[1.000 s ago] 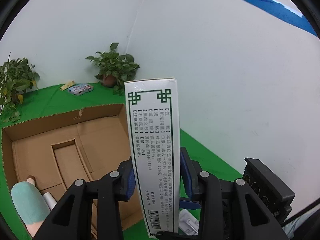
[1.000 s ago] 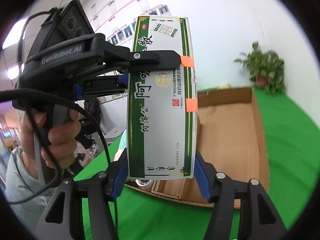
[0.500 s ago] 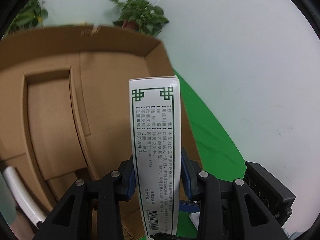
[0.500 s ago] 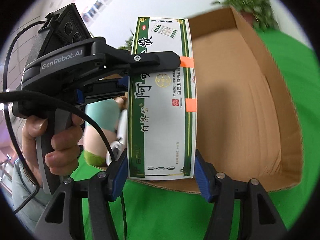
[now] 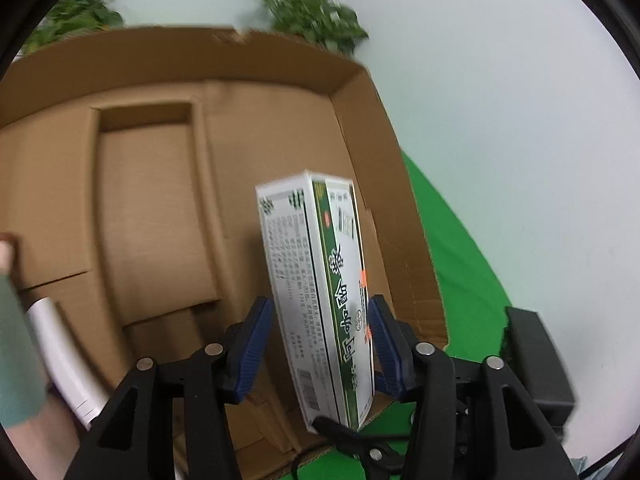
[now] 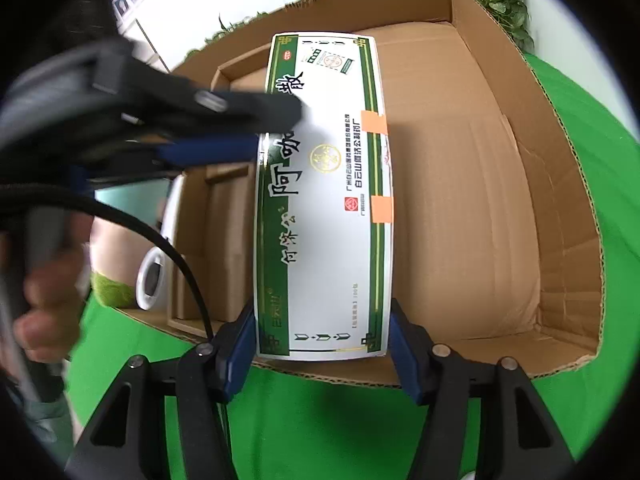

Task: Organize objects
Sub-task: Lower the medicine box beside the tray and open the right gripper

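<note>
A white and green medicine box hangs over the open cardboard box. My right gripper is shut on its near end. In the left wrist view the medicine box stands tilted between the pads of my left gripper, which have spread apart from its sides. The left gripper's fingers show blurred beside the medicine box in the right wrist view. The cardboard box lies below both grippers.
A teal and pink bottle-like object and a white tube lie at the cardboard box's left end. Potted plants stand behind it by the white wall. Green cloth covers the table around the box.
Both grippers carried the medicine box down over the cardboard box. The left gripper's jaws have opened off it and the box now sits tilted between them.
</note>
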`<state>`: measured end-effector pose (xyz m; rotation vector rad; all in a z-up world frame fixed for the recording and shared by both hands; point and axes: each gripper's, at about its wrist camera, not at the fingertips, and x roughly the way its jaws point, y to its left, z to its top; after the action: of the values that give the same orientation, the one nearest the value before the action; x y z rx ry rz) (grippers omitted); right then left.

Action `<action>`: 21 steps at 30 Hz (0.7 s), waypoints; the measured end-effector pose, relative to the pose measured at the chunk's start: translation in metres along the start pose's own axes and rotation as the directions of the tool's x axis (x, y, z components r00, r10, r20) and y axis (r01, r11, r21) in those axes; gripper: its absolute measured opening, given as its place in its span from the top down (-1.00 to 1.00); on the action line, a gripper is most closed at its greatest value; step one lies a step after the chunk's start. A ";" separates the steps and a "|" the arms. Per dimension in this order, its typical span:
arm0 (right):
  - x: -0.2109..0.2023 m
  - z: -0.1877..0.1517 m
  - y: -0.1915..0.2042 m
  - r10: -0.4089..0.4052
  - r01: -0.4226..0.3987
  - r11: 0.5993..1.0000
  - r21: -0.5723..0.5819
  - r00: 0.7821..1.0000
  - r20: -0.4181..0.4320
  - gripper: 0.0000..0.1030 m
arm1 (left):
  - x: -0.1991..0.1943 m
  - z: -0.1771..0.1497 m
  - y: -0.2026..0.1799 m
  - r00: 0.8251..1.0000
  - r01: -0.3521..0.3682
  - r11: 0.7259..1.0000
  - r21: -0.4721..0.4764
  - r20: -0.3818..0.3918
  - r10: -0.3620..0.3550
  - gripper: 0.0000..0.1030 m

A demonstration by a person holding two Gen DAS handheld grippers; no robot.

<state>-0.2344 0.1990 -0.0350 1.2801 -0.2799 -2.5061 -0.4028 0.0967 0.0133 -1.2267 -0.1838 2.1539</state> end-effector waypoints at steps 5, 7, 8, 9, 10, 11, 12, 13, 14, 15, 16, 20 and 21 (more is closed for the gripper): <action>0.005 -0.002 0.019 -0.050 0.047 0.996 -0.079 0.998 -0.037 -0.16 | -0.034 -0.010 0.023 0.995 -0.032 0.998 -0.049 0.094 0.037 0.06; 0.008 -0.001 0.020 -0.066 0.062 0.995 -0.076 0.997 -0.051 -0.17 | -0.044 -0.016 0.032 0.992 -0.035 0.997 -0.069 0.119 0.043 0.06; 0.009 -0.001 0.019 -0.065 0.061 0.996 -0.069 0.996 -0.059 -0.20 | -0.048 -0.018 0.035 0.991 -0.039 0.996 -0.076 0.125 0.048 0.06; 0.010 -0.001 0.019 -0.072 0.067 0.995 -0.070 0.995 -0.063 -0.20 | -0.057 -0.030 0.037 0.990 -0.043 0.996 -0.081 0.130 0.053 0.06; 0.010 -0.001 0.019 -0.083 0.078 0.994 -0.078 0.994 -0.065 -0.20 | -0.061 -0.035 0.040 0.989 -0.046 0.995 -0.084 0.136 0.058 0.06; 0.011 -0.001 0.020 -0.087 0.082 0.993 -0.080 0.994 -0.068 -0.24 | -0.063 -0.038 0.039 0.988 -0.048 0.995 -0.087 0.140 0.060 0.06; 0.010 -0.001 0.020 -0.096 0.090 0.992 -0.083 0.993 -0.069 -0.30 | -0.079 -0.051 0.025 0.987 -0.050 0.995 -0.089 0.146 0.062 0.06; 0.009 -0.001 0.019 -0.105 0.100 0.992 -0.079 0.992 -0.068 -0.34 | -0.084 -0.062 0.024 0.986 -0.051 0.995 -0.091 0.152 0.064 0.06; 0.007 -0.002 0.018 -0.107 0.102 0.992 -0.070 0.992 -0.067 -0.40 | -0.086 -0.067 0.024 0.985 -0.053 0.994 -0.094 0.156 0.068 0.06; 0.005 -0.002 0.016 -0.103 0.099 0.993 -0.063 0.993 -0.065 -0.44 | -0.088 -0.071 0.024 0.984 -0.060 0.994 -0.095 0.163 0.075 0.06; 0.000 -0.002 0.015 -0.100 0.096 0.994 -0.058 0.993 -0.059 -0.48 | -0.084 -0.070 0.021 0.983 -0.065 0.993 -0.094 0.168 0.080 0.06; -0.018 -0.003 0.006 -0.070 0.069 0.997 -0.034 0.997 -0.017 -0.55 | -0.121 -0.104 0.011 0.963 -0.114 0.991 -0.074 0.236 0.129 0.06; -0.020 -0.001 0.001 -0.075 0.075 0.996 -0.040 0.997 -0.001 -0.62 | -0.131 -0.110 0.005 0.951 -0.146 0.987 -0.065 0.264 0.158 0.02</action>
<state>-0.2220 0.2049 -0.0204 1.3006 -0.1828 -2.5589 -0.2691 -0.0057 0.0444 -0.9952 -0.2608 2.4607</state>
